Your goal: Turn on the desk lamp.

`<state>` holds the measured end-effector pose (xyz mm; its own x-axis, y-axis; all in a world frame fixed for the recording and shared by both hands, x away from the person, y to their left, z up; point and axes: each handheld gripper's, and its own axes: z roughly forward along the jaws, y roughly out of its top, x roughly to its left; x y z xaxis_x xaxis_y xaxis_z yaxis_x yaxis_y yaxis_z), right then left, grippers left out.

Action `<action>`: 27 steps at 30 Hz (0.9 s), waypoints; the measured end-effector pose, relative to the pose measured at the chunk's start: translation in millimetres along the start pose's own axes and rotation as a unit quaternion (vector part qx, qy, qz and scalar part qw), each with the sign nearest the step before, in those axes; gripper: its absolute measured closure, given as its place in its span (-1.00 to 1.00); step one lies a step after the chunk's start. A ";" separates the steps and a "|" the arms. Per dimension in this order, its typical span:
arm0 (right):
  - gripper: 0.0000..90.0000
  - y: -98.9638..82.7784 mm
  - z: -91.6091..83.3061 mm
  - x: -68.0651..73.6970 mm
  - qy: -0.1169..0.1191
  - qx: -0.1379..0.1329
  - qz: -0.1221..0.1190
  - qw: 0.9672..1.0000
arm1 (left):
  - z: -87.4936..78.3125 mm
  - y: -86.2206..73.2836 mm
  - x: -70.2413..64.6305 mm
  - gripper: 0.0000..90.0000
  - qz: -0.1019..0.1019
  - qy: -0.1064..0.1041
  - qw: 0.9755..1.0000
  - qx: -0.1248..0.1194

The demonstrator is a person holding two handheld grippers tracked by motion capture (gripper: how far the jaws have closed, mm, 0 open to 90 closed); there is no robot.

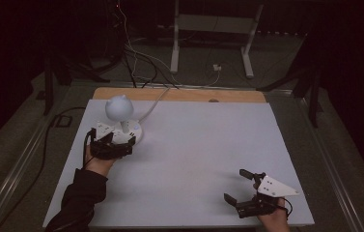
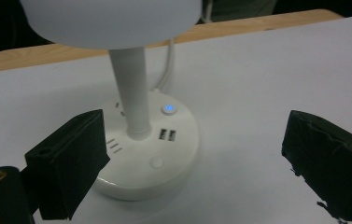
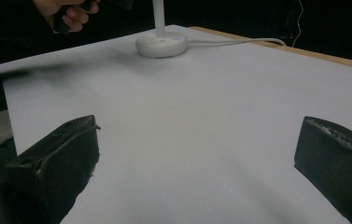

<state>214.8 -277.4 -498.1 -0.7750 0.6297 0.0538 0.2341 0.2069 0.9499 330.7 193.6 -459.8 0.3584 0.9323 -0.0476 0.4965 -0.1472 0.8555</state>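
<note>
High view had the desk lamp upper left on the white board, left gripper released right at its base, white cord trailing behind. Right gripper released, lower right. Left gripper view alone showed the blue-lit button and USB ports.

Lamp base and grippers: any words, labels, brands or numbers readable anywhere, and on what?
None can be read.
Lamp base: no printed text; a button glows blue with a mark too small to read.
Right gripper: its grey plate has dark dots, no lettering.
</note>
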 end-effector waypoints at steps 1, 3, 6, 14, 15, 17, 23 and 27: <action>-1.00 0.0 0.0 0.0 0.000 0.000 0.000 1.000 | 1.6 -0.2 0.3 -0.82 -0.001 0.000 1.000 0.002; -1.00 -0.3 0.0 0.1 0.000 0.001 0.001 1.000 | 3.6 -1.0 1.0 -0.73 -0.001 0.003 1.000 0.002; -1.00 -0.2 0.0 0.2 0.000 0.002 -0.002 1.000 | 6.7 -1.9 2.4 -0.60 0.003 0.003 1.000 0.008; -1.00 -0.6 0.4 0.4 0.000 0.003 -0.001 1.000 | 9.8 -2.6 4.4 -0.19 0.003 0.008 1.000 0.002; -1.00 -0.5 0.2 0.7 -0.001 0.003 -0.003 1.000 | 11.0 -3.2 4.6 -0.12 0.004 0.011 1.000 0.006; -1.00 0.0 -0.3 0.6 -0.002 0.001 -0.003 1.000 | 13.4 -4.2 4.8 -0.04 0.008 0.014 1.000 0.012; -1.00 -0.2 0.0 0.8 0.000 0.002 -0.003 1.000 | 20.0 -5.1 4.0 0.10 0.017 0.034 0.999 0.026; -1.00 -0.4 -0.1 1.0 -0.001 0.002 -0.004 1.000 | 23.0 -6.3 4.8 0.30 0.020 0.035 0.999 0.027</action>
<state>213.9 -277.0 -498.4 -0.7760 0.6291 0.0458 0.2303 0.2150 0.9491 347.4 191.4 -477.3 0.3232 0.9460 0.0235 0.5263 -0.2003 0.8263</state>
